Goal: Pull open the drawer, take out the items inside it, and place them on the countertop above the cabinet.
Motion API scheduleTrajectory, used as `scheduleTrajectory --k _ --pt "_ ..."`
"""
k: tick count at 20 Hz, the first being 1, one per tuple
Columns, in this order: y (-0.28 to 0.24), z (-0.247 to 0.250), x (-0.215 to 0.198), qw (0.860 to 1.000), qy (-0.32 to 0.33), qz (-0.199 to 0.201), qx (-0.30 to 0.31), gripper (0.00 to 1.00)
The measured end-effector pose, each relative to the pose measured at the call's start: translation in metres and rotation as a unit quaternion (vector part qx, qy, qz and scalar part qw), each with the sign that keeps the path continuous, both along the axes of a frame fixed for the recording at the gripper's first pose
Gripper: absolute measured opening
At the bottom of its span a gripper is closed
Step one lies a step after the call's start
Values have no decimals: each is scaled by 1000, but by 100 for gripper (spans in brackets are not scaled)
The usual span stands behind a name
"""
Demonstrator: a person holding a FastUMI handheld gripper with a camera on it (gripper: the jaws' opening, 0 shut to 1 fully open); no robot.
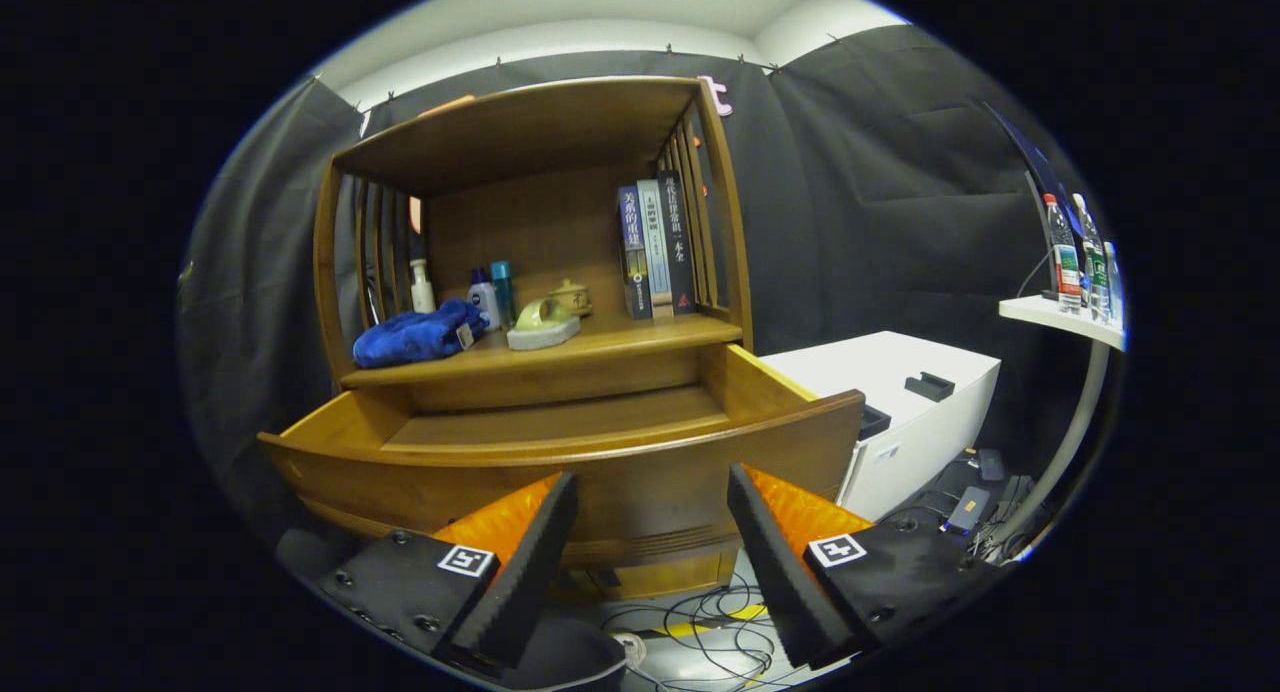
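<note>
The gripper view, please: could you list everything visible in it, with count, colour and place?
Cabinet: one, brown wood, ahead of the fingers.
Drawer: one, brown, pulled open, no item visible inside.
Cloth: one, blue, left on the countertop.
Bottles: three, white and teal, behind the cloth.
Iron-shaped item: one, pale green, mid countertop.
Small pot: one, tan, behind it.
Books: three, upright, right end.
White unit: one, right of the cabinet.
Water bottles: about three, on a white shelf far right.
Cables: dark, on the floor.
Gripper: one, orange-and-black fingers apart, holding nothing.

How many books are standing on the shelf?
3 books stand side by side at the shelf's right end, above the open drawer, beyond the open gripper. None looks hidden.
</note>
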State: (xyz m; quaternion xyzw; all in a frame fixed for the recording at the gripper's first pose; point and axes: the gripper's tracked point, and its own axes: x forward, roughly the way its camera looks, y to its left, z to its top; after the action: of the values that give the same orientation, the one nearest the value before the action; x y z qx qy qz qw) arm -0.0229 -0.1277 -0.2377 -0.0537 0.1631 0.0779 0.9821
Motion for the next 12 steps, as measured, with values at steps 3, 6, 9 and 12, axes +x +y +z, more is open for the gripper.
scheduleTrajectory --k 3,6,9,12 --pt "4 -3 6 1000 8 13 -15 98" --pt "3 -2 8 1000 10 20 -13 96" --pt "2 0 24 1000 11 8 -14 97" --pt "9 -1 36 999 10 17 -26 95"
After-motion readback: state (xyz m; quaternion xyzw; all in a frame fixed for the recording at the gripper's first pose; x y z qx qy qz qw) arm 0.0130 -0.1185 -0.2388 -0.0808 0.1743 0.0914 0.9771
